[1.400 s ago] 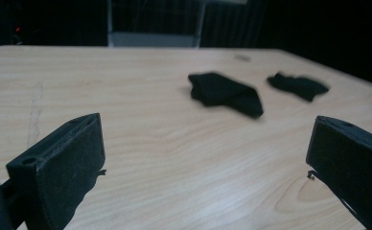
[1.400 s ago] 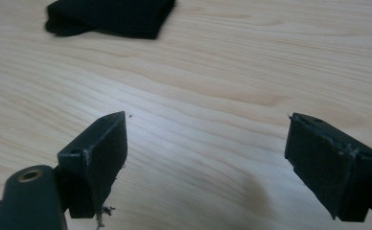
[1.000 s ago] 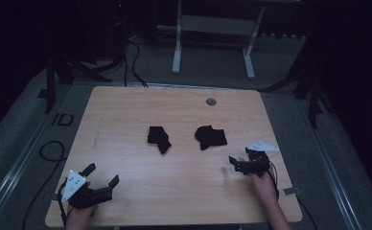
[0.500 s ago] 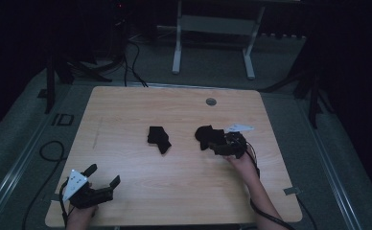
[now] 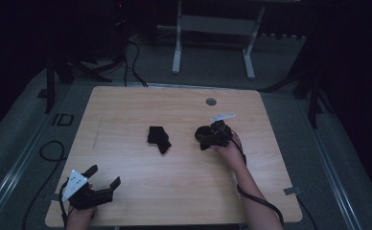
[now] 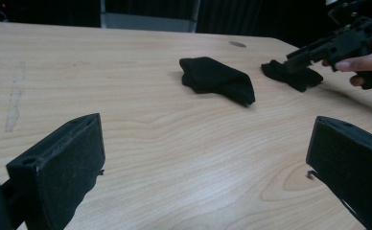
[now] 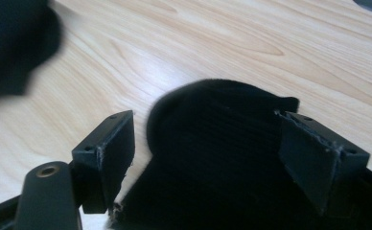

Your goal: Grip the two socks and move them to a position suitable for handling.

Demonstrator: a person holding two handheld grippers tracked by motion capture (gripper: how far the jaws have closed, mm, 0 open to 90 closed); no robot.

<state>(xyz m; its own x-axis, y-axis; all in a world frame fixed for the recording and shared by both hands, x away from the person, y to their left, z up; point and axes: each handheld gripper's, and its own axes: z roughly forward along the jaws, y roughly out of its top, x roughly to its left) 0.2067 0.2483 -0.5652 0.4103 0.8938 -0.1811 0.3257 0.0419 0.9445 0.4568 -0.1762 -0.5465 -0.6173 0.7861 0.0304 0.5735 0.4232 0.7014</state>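
Black sock between closing right gripper jaws, near end cut off; left gripper wide.

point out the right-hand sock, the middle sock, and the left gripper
right-hand sock [image 7: 213, 143]: right gripper view, ribbed middle between the jaws
middle sock [image 5: 158, 138]: high view, centre of the folded fabric
left gripper [image 5: 104, 176]: high view, gap midway between its fingertips

A dim lab: bare wooden table, floor cables, metal stand.
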